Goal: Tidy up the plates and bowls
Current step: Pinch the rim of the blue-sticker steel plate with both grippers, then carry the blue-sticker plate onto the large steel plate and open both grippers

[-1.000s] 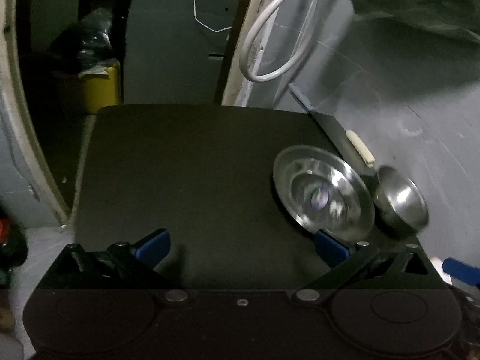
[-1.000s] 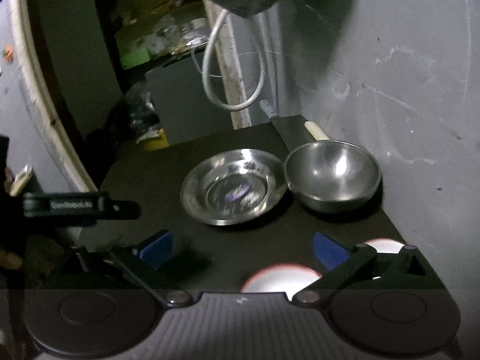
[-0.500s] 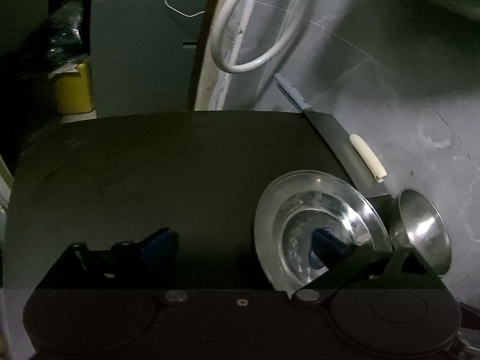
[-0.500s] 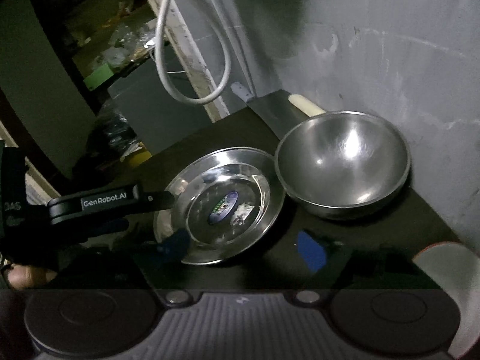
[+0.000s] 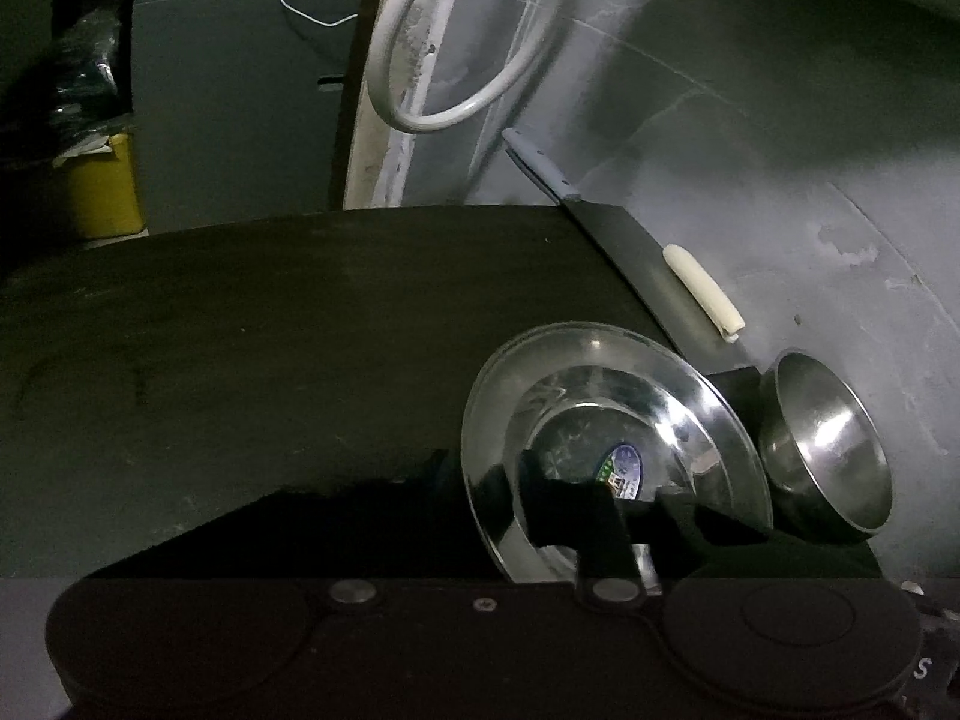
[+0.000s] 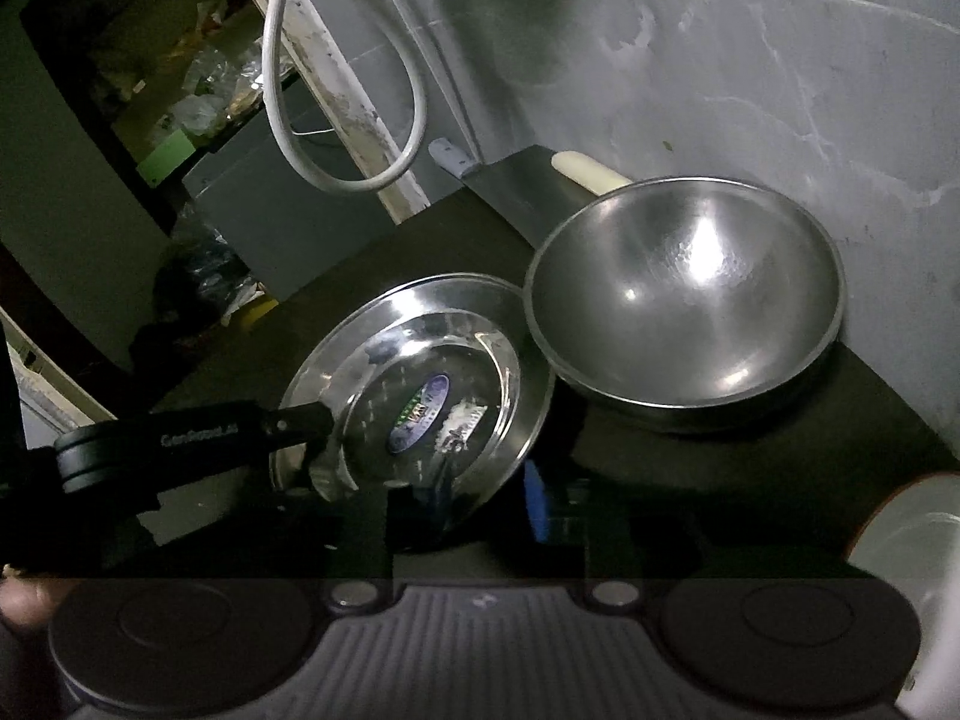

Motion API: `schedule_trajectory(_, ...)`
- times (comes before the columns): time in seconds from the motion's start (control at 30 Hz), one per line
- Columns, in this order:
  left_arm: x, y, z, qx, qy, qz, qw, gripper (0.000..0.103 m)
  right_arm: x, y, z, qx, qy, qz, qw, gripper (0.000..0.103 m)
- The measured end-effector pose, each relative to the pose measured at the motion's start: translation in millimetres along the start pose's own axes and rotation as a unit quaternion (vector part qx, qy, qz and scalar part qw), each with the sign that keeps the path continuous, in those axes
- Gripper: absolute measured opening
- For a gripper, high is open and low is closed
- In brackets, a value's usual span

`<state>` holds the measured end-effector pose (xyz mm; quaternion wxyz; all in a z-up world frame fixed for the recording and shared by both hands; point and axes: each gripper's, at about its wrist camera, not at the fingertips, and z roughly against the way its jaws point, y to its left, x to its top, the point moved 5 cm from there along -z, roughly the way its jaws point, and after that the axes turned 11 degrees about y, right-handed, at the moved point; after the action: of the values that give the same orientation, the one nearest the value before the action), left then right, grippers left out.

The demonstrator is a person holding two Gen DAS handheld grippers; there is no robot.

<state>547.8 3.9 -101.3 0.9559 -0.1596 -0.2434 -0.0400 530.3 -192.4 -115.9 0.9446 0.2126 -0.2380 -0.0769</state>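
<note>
A steel plate with a sticker in its middle lies on the black table, tilted up on its left side. My left gripper is shut on the plate's left rim; it shows from the side in the right wrist view, with the plate beside it. A steel bowl stands upright just right of the plate, also seen in the left wrist view. My right gripper is open, low over the table at the plate's near rim, empty.
A cleaver with a grey handle and a cream handled tool lie against the grey wall behind the dishes. A white hose loop hangs above. A white dish sits at the right edge. A yellow bin stands beyond the table.
My left gripper moved right onto the plate and shut on its left rim, lifting that side. My right gripper came closer to the plate and bowl.
</note>
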Motion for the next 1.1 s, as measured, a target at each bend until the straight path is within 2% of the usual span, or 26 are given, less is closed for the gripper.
schedule_trajectory(0.27,-12.6,4.7,11.9,-0.008,-0.008,-0.010,0.9999,0.019,-3.4,1.3,6.8,0.010,0.002,0.015,1.000,0.023)
schedule_trajectory(0.6,-43.6,18.9,50.0,-0.014,-0.040,-0.008,0.9990,0.019,-18.7,17.0,26.5,0.038,-0.010,0.053,0.998,0.023)
schedule_trajectory(1.1,-85.8,4.5,132.3,-0.003,-0.097,-0.019,0.9951,0.020,-57.4,38.0,99.2,0.077,-0.040,0.105,0.991,0.023)
